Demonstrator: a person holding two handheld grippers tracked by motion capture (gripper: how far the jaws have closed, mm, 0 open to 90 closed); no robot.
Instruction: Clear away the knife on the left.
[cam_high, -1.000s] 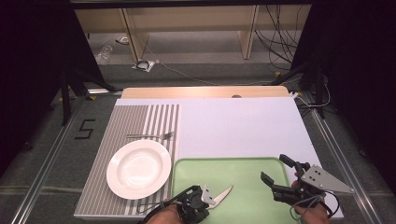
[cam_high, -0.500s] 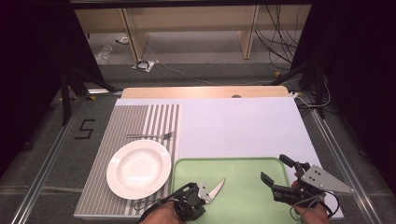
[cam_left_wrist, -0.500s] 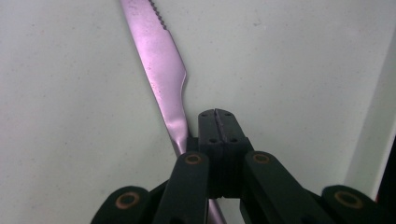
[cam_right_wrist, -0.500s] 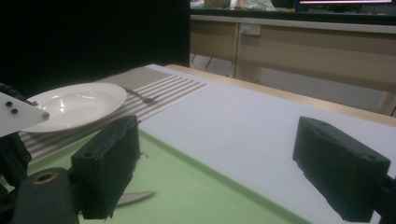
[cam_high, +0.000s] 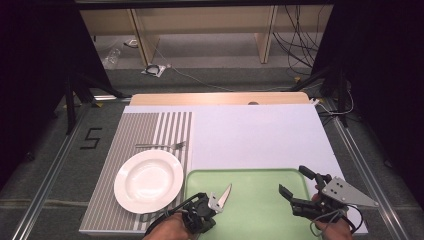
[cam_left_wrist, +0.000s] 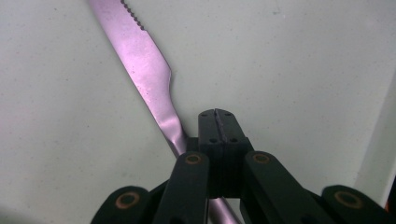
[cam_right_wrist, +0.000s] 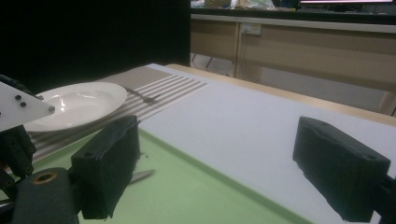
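Steel knife (cam_left_wrist: 148, 79) clamped in left tongs (cam_high: 206, 209) over green tray (cam_high: 260, 210); right tongs (cam_high: 298, 186) apart.

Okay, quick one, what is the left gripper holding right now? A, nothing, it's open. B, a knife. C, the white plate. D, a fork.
B: the left gripper has its fingers closed on the handle of a knife with a serrated blade, held over the green tray; the fork lies on the striped mat beyond the plate.
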